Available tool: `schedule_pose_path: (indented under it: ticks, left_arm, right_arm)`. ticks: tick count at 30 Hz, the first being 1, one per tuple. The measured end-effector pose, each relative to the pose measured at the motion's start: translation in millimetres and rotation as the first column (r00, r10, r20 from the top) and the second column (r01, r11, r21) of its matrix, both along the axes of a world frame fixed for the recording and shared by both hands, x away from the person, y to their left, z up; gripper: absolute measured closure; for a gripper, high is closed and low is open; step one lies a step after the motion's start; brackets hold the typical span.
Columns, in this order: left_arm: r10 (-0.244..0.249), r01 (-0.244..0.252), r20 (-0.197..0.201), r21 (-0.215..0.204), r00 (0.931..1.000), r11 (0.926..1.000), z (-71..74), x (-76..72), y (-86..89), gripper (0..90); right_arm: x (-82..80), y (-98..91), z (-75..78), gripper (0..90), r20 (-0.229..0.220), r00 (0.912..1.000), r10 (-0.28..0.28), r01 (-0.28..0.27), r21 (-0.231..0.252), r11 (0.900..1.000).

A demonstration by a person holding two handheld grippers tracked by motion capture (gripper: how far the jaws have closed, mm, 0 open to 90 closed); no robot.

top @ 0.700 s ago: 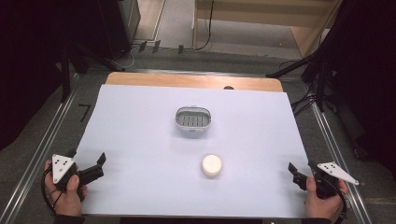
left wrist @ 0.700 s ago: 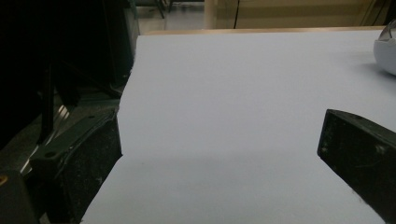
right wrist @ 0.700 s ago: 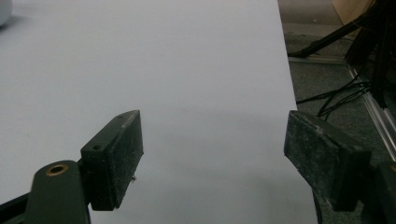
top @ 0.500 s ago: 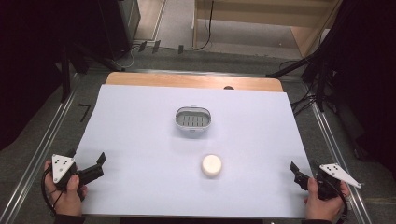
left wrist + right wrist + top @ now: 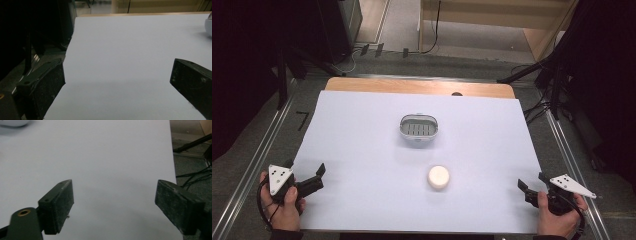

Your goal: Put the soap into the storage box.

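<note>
- A white sheet (image 5: 362, 140) covers the wooden table (image 5: 422, 86); near its middle sits a small grey oval basket (image 5: 418, 127) with a slotted floor
- A round cream puck (image 5: 438, 176) lies on the sheet nearer the person than the basket and slightly to its right, apart from it, with bare sheet all round it
- The left gripper (image 5: 304, 174) is held at the sheet's near left corner, jaws apart with nothing between them; the right gripper (image 5: 532, 181) sits at the near right corner, jaws likewise apart and empty
- Both grippers are well apart from the puck, and nothing lies between either one and it
- The left gripper view looks along the sheet's left edge, with dark floor and stands beside it; a pale curved object (image 5: 208, 25), cut by the right edge, cannot be identified
- The right gripper view shows cables (image 5: 192, 176) on the floor past the sheet's right edge, and a pale rounded shape (image 5: 12, 122) at the top left
- Against the earlier high-view frames, the puck and basket lie in the same spots, and both hands sit in nearly the same corners
</note>
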State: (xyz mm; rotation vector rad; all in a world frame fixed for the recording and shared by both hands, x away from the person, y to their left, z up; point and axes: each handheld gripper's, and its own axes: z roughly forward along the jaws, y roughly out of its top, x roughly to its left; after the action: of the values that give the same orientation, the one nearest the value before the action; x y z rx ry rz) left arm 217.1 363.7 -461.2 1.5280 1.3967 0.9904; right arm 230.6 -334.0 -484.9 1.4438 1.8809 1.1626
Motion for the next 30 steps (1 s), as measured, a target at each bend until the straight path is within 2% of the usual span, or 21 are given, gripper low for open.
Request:
schedule_pose_path:
  ticks: [4,5,8,11,13,14,15,16,18,19,20,24,25,26,27,28,29,30]
  left_arm:
    - [0.003,-0.003,-0.006,0.006,1.0000,1.0000,0.0,0.9,-0.5,0.0]
    - [0.007,-0.006,-0.011,0.008,0.9999,0.9999,0.0,1.4,-1.0,0.0]
    - [0.008,-0.007,-0.016,0.012,0.9998,0.9999,0.0,1.8,-1.2,0.0]
    - [0.006,-0.005,-0.022,0.028,0.9997,0.9996,-0.1,2.3,-2.7,0.0]
    - [0.006,-0.005,-0.021,0.031,0.9998,0.9995,-0.2,2.4,-3.3,0.0]
    - [0.006,-0.005,-0.021,0.031,0.9998,0.9995,-0.2,2.4,-3.3,0.0]
    - [0.005,-0.005,-0.021,0.033,0.9998,0.9994,-0.2,2.4,-3.4,0.0]
    - [0.005,-0.004,-0.021,0.033,0.9998,0.9994,-0.2,2.4,-3.4,0.0]
    - [0.005,-0.004,-0.023,0.034,0.9997,0.9994,-0.2,2.4,-3.3,0.0]
    - [0.005,-0.004,-0.023,0.034,0.9997,0.9994,-0.2,2.5,-3.4,0.0]
    - [0.002,-0.001,-0.025,0.032,0.9997,0.9995,-0.2,2.5,-3.3,0.0]
    - [0.001,-0.001,-0.024,0.013,0.9997,0.9999,-0.1,2.6,-1.6,0.0]
    - [0.001,-0.001,-0.024,0.013,0.9997,0.9999,-0.1,2.6,-1.6,0.0]
    - [0.000,0.000,-0.027,0.010,0.9996,1.0000,0.0,2.6,-1.2,0.0]
    - [0.000,0.000,-0.028,0.004,0.9996,1.0000,0.1,2.7,-0.5,0.0]
    - [0.000,0.000,-0.028,0.004,0.9996,1.0000,0.1,2.7,-0.5,0.0]
    - [0.001,0.000,-0.029,0.002,0.9996,1.0000,0.1,2.8,-0.4,0.0]
    - [-0.001,0.001,-0.029,0.003,0.9996,1.0000,0.1,2.7,-0.4,0.0]
  right_arm:
    - [3.6,1.6,-0.2,14.4,-0.031,0.9992,0.024,-0.024,-0.008,0.9997]
    - [7.4,2.0,0.8,14.3,-0.058,0.9964,0.062,-0.062,-0.008,0.9980]
    - [10.9,3.0,3.6,14.2,-0.083,0.9932,0.081,-0.083,-0.021,0.9963]
    - [17.2,9.1,14.3,17.0,-0.102,0.9822,0.158,-0.166,-0.084,0.9825]
    - [20.6,14.2,18.3,18.1,-0.114,0.9745,0.193,-0.206,-0.106,0.9729]
    - [20.6,14.2,18.3,18.1,-0.114,0.9745,0.193,-0.206,-0.106,0.9729]
    - [22.5,17.1,19.9,18.6,-0.123,0.9704,0.208,-0.222,-0.118,0.9679]
    - [26.6,23.3,22.1,19.4,-0.142,0.9604,0.240,-0.260,-0.145,0.9548]
    - [31.4,30.1,23.7,21.9,-0.179,0.9426,0.282,-0.309,-0.149,0.9394]
    - [31.4,30.1,23.7,21.9,-0.179,0.9426,0.282,-0.309,-0.149,0.9394]
    - [36.5,36.7,24.8,22.5,-0.204,0.9282,0.311,-0.346,-0.164,0.9238]
    - [46.0,47.9,26.4,21.9,-0.253,0.8951,0.367,-0.415,-0.175,0.8927]
    - [46.0,47.9,26.4,21.9,-0.253,0.8951,0.367,-0.415,-0.175,0.8927]
    - [48.6,51.6,27.0,21.3,-0.266,0.8876,0.376,-0.430,-0.184,0.8840]
    - [52.4,56.3,28.3,20.5,-0.276,0.8770,0.393,-0.452,-0.195,0.8707]
    - [52.4,56.3,28.3,20.5,-0.276,0.8770,0.393,-0.452,-0.195,0.8707]
    - [56.1,60.3,30.0,19.1,-0.282,0.8679,0.409,-0.471,-0.205,0.8581]
    - [57.9,62.1,31.2,19.1,-0.291,0.8615,0.416,-0.481,-0.204,0.8526]
